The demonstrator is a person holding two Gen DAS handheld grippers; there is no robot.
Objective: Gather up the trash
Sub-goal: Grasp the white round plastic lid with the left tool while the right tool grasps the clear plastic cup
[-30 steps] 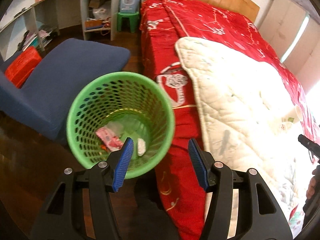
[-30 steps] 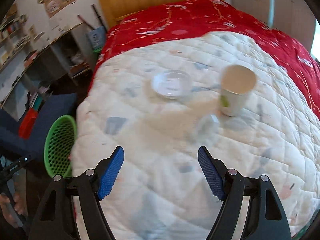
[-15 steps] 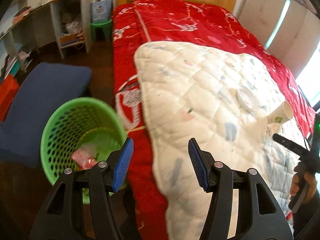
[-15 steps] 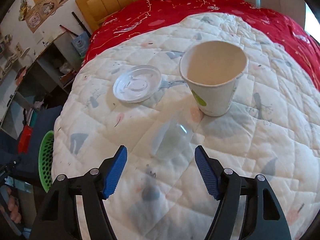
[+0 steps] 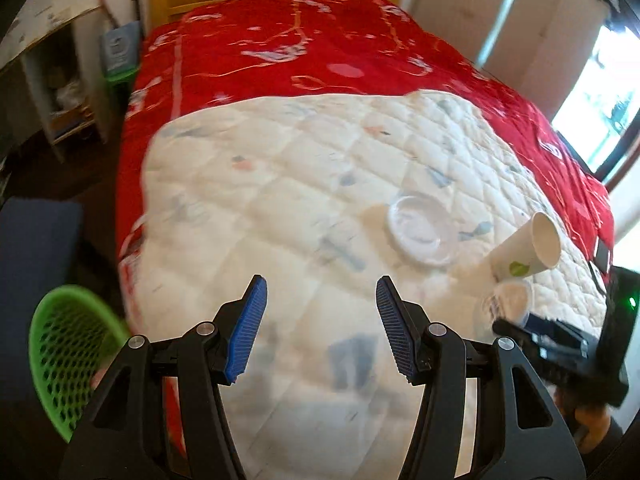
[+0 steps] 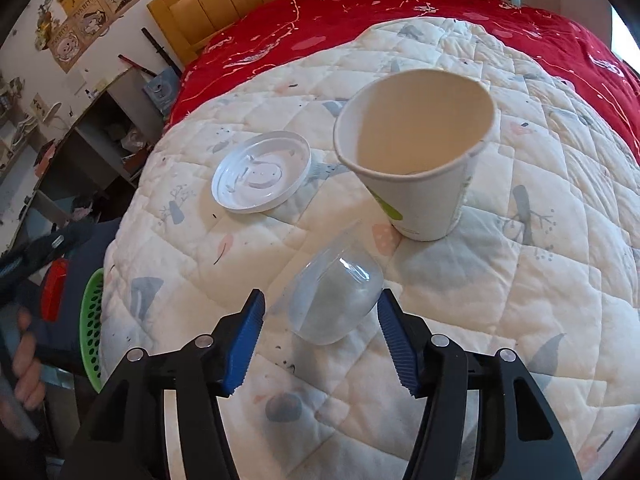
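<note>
Closing in with the right gripper (image 6: 320, 300) on a clear plastic cup (image 6: 336, 300), toppled on its side on the white quilt (image 6: 520, 300), just nearer than the upright paper cup (image 6: 420, 168) and to the right of the white lid (image 6: 260, 172). Jaws just now narrowing around that clear cup, not yet pressing: right pad about at its wall, a gap showing at the left pad, so spread rather than pinching. Likely to go wrong in a few ways. Thin, slick and round, so apt to squirt forward out of the pads or roll away toward the paper cup if squeezed off-centre. Easily crushed or buckled if clamped hard. Soft bedding underneath, so pressing down may sink the fingertips and catch a fold of quilt along with the cup. Paper cup close behind, light and standing on a yielding surface: a nudge could tip it over. Left gripper (image 5: 320, 292) spread and holding nothing, hovering over the near left part of the quilt, its view blurred. Green basket (image 5: 68, 360) down on the floor off the near left side of the bed, well apart from the cup, so a weak hold risks a drop on the way across.
</note>
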